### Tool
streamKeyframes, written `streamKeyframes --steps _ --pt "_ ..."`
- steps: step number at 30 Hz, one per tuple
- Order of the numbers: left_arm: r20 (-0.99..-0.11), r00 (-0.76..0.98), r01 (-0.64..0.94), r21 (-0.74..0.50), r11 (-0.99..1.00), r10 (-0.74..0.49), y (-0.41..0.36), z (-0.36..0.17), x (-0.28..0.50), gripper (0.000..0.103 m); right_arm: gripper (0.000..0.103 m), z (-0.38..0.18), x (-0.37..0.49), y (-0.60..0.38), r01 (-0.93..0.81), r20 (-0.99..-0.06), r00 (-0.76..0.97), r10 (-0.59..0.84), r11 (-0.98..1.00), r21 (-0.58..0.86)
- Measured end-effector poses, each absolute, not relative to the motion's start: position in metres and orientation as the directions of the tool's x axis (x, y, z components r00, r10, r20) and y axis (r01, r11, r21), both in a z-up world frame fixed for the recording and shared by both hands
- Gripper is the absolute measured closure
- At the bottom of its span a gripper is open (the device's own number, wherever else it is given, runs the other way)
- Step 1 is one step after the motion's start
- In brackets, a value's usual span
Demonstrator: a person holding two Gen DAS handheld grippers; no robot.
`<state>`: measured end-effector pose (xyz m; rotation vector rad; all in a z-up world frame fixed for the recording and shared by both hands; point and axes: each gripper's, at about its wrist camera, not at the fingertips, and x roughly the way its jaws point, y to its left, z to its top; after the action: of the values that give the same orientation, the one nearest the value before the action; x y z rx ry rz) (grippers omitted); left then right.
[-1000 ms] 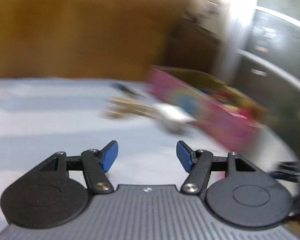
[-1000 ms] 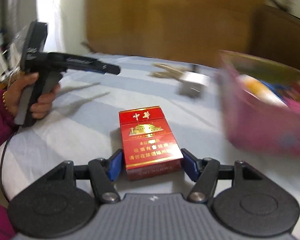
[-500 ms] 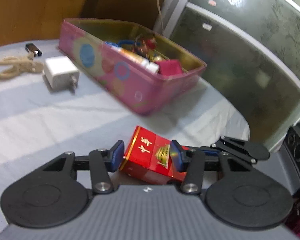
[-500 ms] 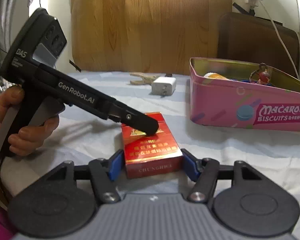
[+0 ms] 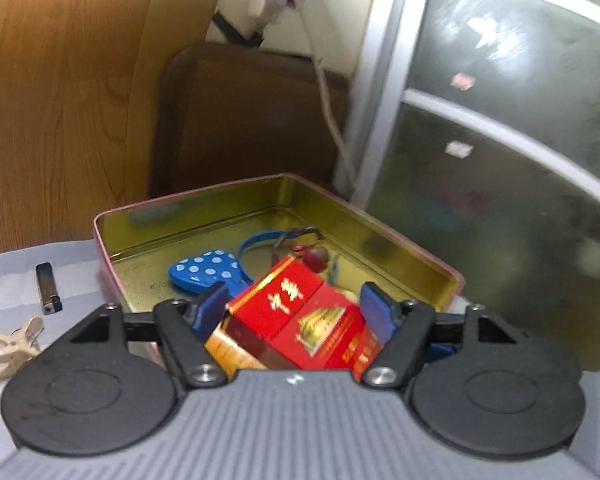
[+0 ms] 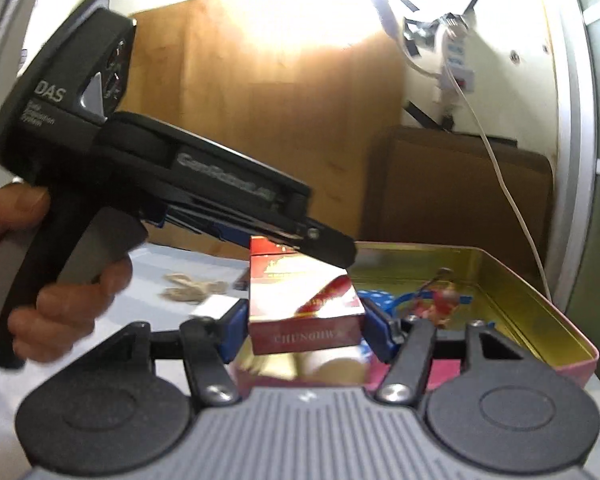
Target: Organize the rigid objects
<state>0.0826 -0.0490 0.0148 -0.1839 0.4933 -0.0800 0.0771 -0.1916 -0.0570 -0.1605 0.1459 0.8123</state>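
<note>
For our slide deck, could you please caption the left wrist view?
Both grippers hold a red cigarette pack above an open pink tin.

A table covered with a pale blue-grey cloth (image 5: pixel 16 276) carries the things. On it stands an open pink biscuit tin (image 5: pixel 284 200) (gold inside). Left of the tin, apart from it, lies a small dark lighter (image 5: pixel 48 288); nearer the camera lies a beige clip-like item (image 5: pixel 8 346), and a white block (image 6: pixel 214 306) shows in the right wrist view.
</note>
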Motion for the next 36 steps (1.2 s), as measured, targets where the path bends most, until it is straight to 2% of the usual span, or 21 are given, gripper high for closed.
streamKeyframes --steps 3,5,8,9,14,20,24,29,36 --pt "-0.485 0.873 -0.04 -0.173 0.984 -0.049 -0.052 0.002 0.098 0.015 0.045 -0.062 0.101 -0.182 -0.699 -0.236 0.708 0.665 0.708 -0.101" --pt "-0.479 0.878 -0.077 -0.155 0.985 -0.007 -0.049 -0.003 0.1 0.014 0.045 -0.066 0.119 -0.174 -0.662 -0.255 0.74 0.623 0.741 -0.11" --pt "-0.49 0.87 -0.119 -0.104 0.987 0.054 -0.045 -0.004 0.095 0.014 0.036 -0.072 0.147 -0.168 -0.59 -0.296 0.786 0.543 0.802 -0.096" --pt "-0.484 0.872 -0.13 -0.082 0.988 0.074 -0.044 -0.004 0.09 0.014 0.036 -0.073 0.151 -0.171 -0.577 -0.298 0.79 0.536 0.814 -0.066" --pt "-0.474 0.865 -0.19 -0.008 0.982 0.163 -0.041 0.001 0.064 0.014 0.039 -0.08 0.131 -0.198 -0.565 -0.24 0.785 0.571 0.819 0.102" --pt "-0.492 0.855 -0.197 -0.014 0.98 0.165 -0.041 0.0 0.033 0.014 0.039 -0.081 0.092 -0.237 -0.547 -0.152 0.797 0.585 0.805 0.23" --pt "-0.481 0.856 -0.204 0.023 0.979 0.189 -0.045 -0.003 0.013 0.014 0.039 -0.073 0.072 -0.253 -0.553 -0.109 0.793 0.6 0.783 0.285" --pt "-0.489 0.847 -0.218 0.039 0.975 0.209 -0.035 -0.01 -0.007 0.014 0.039 -0.071 0.061 -0.257 -0.576 -0.104 0.76 0.641 0.739 0.351" --pt "-0.499 0.83 -0.265 0.042 0.963 0.25 -0.016 -0.018 -0.033 0.014 0.039 -0.072 0.052 -0.242 -0.592 -0.132 0.731 0.669 0.719 0.365"
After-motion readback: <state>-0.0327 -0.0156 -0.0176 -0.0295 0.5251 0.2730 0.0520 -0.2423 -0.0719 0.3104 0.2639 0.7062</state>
